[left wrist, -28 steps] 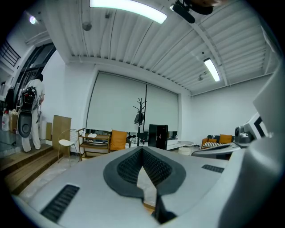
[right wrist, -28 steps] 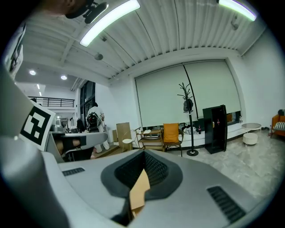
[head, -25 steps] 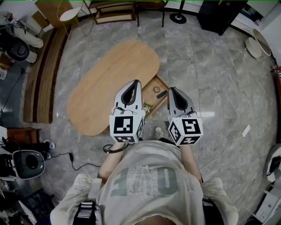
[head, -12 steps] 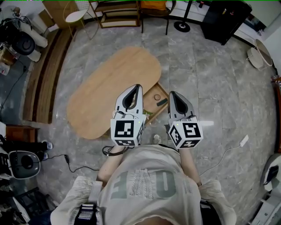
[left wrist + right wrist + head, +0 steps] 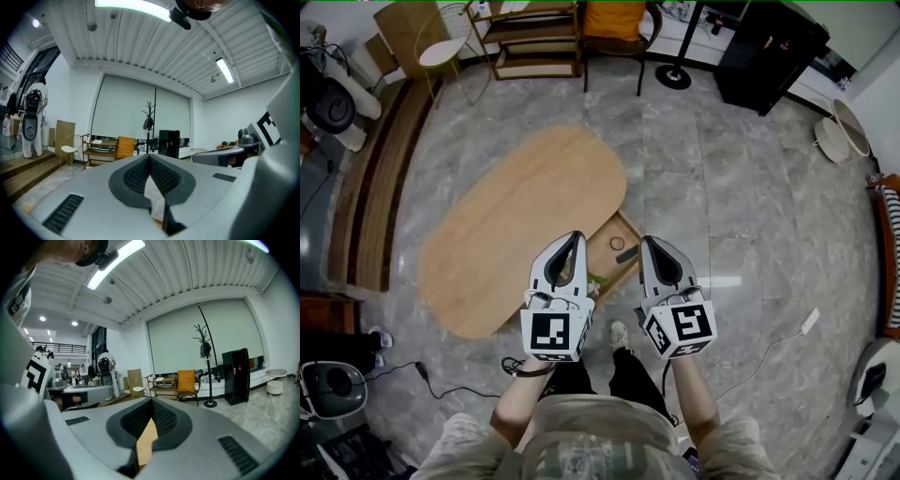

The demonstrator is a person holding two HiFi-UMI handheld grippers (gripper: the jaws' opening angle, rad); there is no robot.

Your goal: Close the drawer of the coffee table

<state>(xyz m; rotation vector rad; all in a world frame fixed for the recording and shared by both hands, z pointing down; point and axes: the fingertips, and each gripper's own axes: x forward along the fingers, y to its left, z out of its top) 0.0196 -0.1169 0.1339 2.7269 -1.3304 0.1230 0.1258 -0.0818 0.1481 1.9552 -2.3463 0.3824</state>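
Below, coffee table drawer open.

1. The head view is aimed steeply down from well above the tiled floor.
2. Cameras are carried on the left gripper and right gripper, close behind the jaws, faced almost level across the room.
3. The orange chair and coat stand are shared by all three views.

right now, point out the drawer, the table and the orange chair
drawer [image 5: 605, 254], head view, bare floor inside the open drawer
table [image 5: 525, 220], head view, middle of its wooden top
chair [image 5: 614, 19], head view, its orange back
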